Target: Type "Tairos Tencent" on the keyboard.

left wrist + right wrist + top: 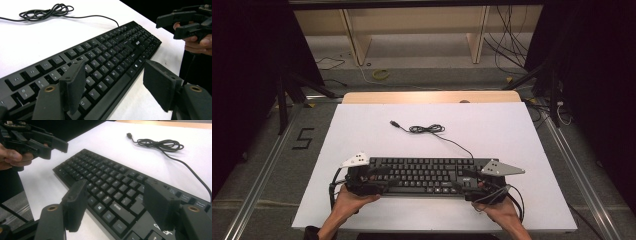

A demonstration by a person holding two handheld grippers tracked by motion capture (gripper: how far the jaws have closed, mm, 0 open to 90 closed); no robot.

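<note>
High view: black keyboard (pixel 424 175) lying flat on the white table (pixel 362 130), near its front edge, long side running left to right. Cable (pixel 432 131) trailing from the rear edge toward the table's middle, bundled in a loose coil, plug end lying free beyond it. Left gripper (pixel 374 181) at the keyboard's left end, right gripper (pixel 472 182) at its right end, each carried by a hand entering from below.

Left gripper view: left gripper (pixel 113 85) with jaws spread wide, nothing clamped; one pad over the lower letter rows, the other beyond the front edge above bare table. No contact of the pads with the keys discernible. Right gripper (pixel 178 23) visible farther off, beyond the keyboard's far end.

Right gripper view: right gripper (pixel 115 202) likewise spread, nothing pinched; one pad past the front edge, the other over the keys near the right end. Keyboard (pixel 110 187) stretching diagonally away. Left gripper (pixel 52 147) hovering above the far end, coiled cable (pixel 160 144) behind.
</note>
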